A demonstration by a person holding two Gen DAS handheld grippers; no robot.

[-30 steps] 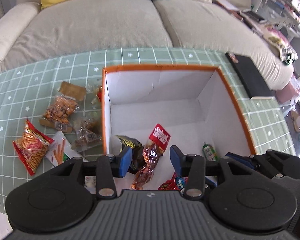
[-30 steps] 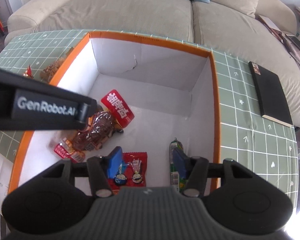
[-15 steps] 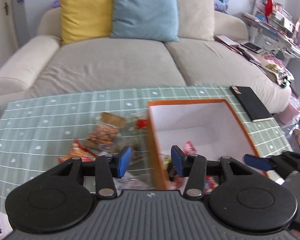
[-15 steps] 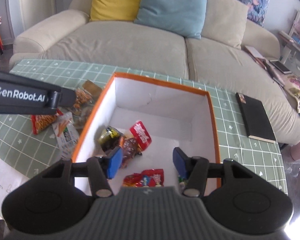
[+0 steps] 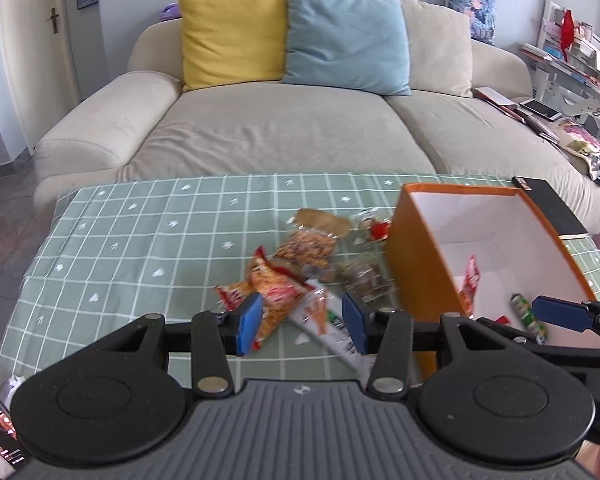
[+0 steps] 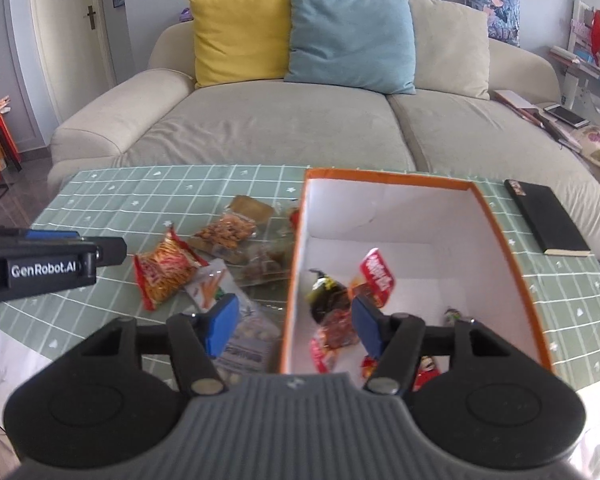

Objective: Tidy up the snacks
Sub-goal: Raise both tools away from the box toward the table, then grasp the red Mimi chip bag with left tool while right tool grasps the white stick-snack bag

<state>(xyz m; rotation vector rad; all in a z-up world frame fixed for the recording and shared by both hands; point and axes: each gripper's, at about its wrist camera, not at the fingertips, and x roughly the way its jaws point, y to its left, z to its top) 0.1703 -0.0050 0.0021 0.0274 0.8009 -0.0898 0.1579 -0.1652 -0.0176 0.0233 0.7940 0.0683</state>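
Observation:
An orange box [image 5: 416, 264] with white inner walls [image 6: 496, 232] stands on the green checked table. In it lie a red-labelled packet [image 6: 378, 270], a dark packet [image 6: 326, 294] and a small green one [image 5: 526, 312]. Left of the box is a loose pile: a red-orange chip bag [image 5: 276, 292], a white carrot-stick packet [image 5: 320, 316] and a nut packet [image 5: 308, 246]. My left gripper [image 5: 302, 322] hovers open above this pile, holding nothing. My right gripper [image 6: 294, 326] hangs above the box's left wall, jaws opening, with nothing between them.
A black notebook [image 6: 546, 216] lies on the table right of the box. Behind the table stands a beige sofa [image 5: 284, 136] with yellow, blue and beige cushions. Cluttered shelves [image 5: 572, 60] are at the far right. The left gripper's body [image 6: 52, 264] shows at the left of the right wrist view.
Both grippers have drawn back and up out of the box. The left one has swung left over the snack pile. The right one's jaws have widened.

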